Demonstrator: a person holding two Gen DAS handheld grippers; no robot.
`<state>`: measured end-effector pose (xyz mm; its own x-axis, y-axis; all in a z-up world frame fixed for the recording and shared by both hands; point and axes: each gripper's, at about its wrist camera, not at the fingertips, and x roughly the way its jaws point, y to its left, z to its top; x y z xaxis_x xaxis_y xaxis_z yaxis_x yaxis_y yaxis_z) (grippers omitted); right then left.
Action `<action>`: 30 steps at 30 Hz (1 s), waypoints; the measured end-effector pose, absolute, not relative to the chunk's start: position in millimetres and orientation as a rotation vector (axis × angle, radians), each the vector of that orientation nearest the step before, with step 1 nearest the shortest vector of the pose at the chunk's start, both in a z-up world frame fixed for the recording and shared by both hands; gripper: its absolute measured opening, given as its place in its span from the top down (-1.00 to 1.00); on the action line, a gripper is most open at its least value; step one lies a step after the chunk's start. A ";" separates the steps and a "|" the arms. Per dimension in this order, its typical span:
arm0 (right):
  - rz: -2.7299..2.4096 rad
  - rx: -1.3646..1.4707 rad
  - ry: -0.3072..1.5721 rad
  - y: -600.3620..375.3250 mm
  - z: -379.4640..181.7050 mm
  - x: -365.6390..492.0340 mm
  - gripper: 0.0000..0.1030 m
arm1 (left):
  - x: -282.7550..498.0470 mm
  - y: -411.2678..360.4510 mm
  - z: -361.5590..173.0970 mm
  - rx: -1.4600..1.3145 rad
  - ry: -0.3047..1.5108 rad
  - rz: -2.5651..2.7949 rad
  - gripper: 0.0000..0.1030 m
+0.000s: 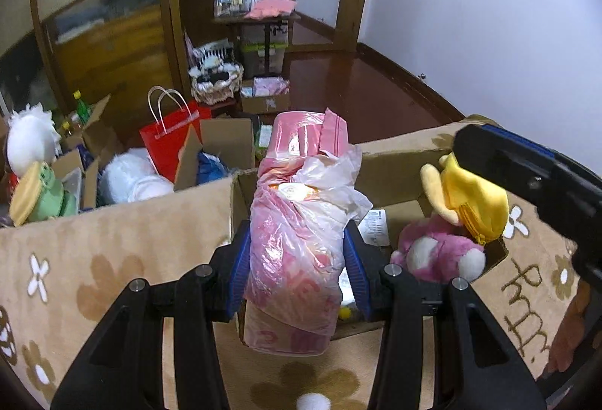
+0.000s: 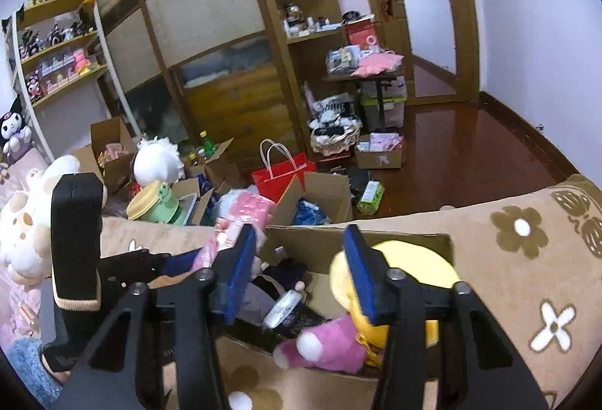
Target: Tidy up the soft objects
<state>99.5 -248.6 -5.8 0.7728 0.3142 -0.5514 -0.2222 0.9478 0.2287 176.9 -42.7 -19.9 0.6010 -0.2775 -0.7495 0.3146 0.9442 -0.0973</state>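
The left gripper (image 1: 297,259) is clamped on a pink plastic-wrapped bundle (image 1: 297,221), which is held over the open cardboard box (image 1: 391,165) set on the flowered beige blanket (image 1: 113,244). The right gripper (image 2: 301,270) is spread wide with nothing gripped, its right finger (image 2: 361,274) lying against the yellow plush (image 2: 414,259) that sits on the pink plush (image 2: 331,338) in the box. A slip of the slick wrapping, or a snag of the loose bag on the box rim, is judged the main risk.
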 end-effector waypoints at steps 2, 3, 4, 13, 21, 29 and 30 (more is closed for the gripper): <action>0.286 0.143 0.634 -244.8 -9.5 103.2 0.09 | 179.6 -42.5 -24.7 0.044 0.880 -0.344 0.12; 0.289 0.147 0.634 -243.9 -11.2 103.6 0.09 | 180.6 -42.0 -26.8 0.040 0.890 -0.344 0.12; 0.289 0.148 0.636 -243.2 -12.0 103.4 0.09 | 181.7 -41.1 -29.1 0.031 0.903 -0.345 0.11; 0.279 0.178 0.629 -247.9 -12.4 95.7 0.09 | 174.5 -37.4 -24.8 0.015 0.889 -0.331 -0.23; 0.251 0.211 0.639 -263.0 -12.6 77.1 0.06 | 156.4 -26.1 -10.0 0.035 0.854 -0.276 -0.50; 0.219 0.222 0.640 -280.3 -4.0 50.7 -0.27 | 125.6 -29.7 19.4 0.107 0.756 -0.235 -0.77; 0.215 0.228 0.636 -283.5 -1.3 46.0 -0.37 | 122.6 -30.7 21.8 0.117 0.749 -0.235 -0.79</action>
<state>46.0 -283.5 -1.3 0.7839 0.2668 -0.5606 -0.1277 0.9530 0.2748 122.6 -30.7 21.8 0.7075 -0.1694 -0.6861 0.2523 0.9674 0.0213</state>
